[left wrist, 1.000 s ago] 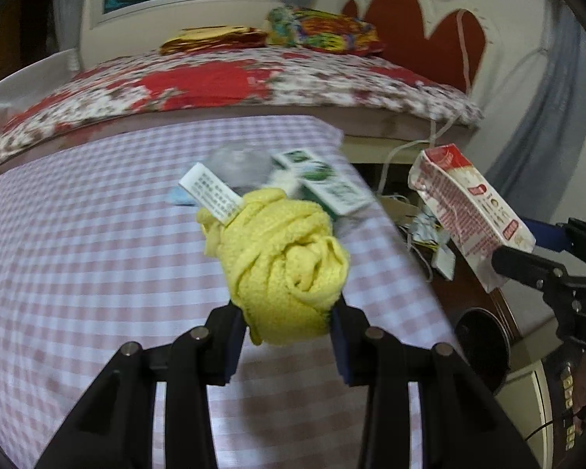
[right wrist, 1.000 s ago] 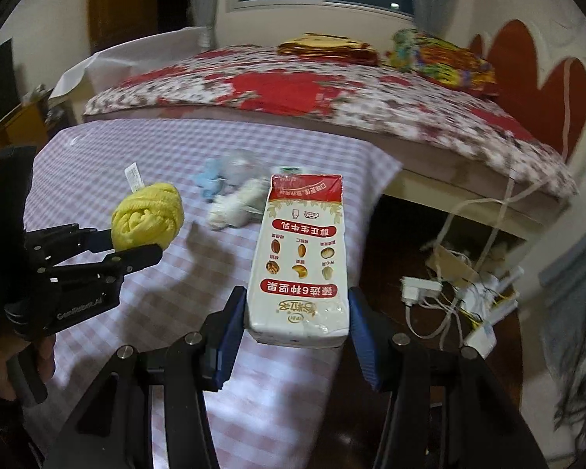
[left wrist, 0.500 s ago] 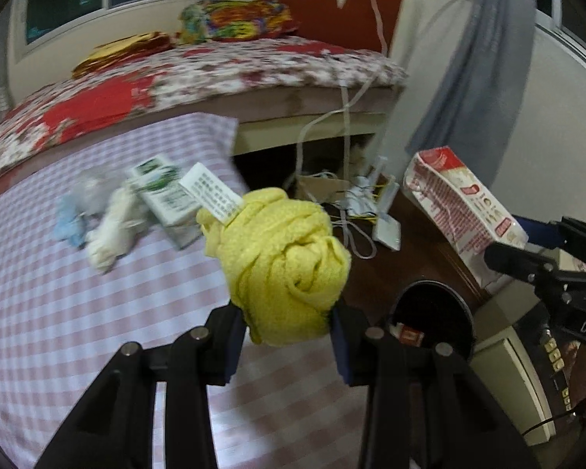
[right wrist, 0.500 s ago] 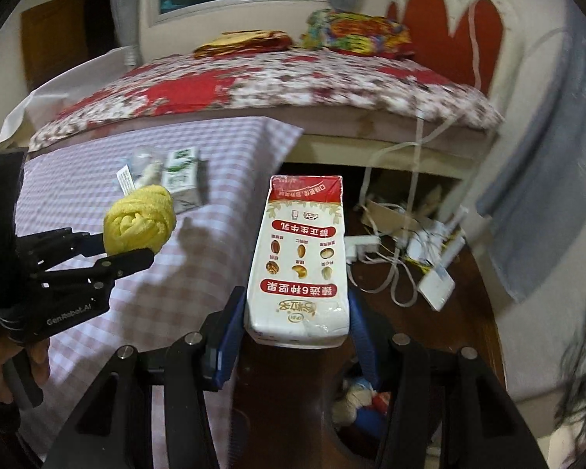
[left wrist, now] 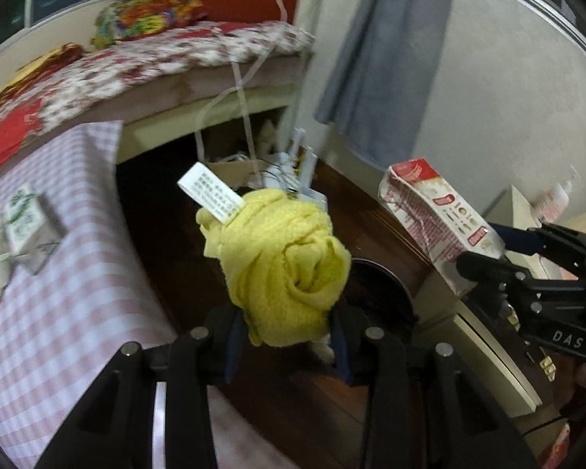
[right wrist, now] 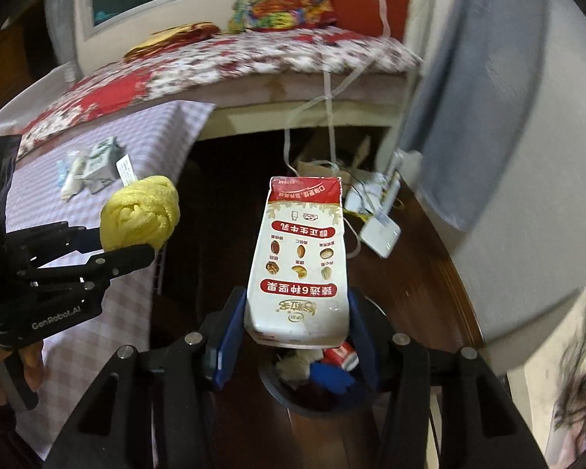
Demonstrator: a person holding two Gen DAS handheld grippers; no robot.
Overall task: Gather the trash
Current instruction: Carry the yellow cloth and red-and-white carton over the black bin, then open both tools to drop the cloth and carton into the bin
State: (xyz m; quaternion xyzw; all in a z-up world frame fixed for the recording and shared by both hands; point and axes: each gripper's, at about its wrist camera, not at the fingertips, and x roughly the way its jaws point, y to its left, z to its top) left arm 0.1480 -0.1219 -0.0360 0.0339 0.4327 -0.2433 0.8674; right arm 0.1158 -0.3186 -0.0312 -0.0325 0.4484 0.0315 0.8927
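Dark wooden floor now fills the middle of both views, where a second ago the checked tabletop lay under the grippers; that tabletop has slid off to the left, with a small green carton left on it. Below sits a black trash bin, come into view with scraps inside. Right gripper stays clenched on the milk carton above the bin. Left gripper keeps grasping the yellow cloth beside it.
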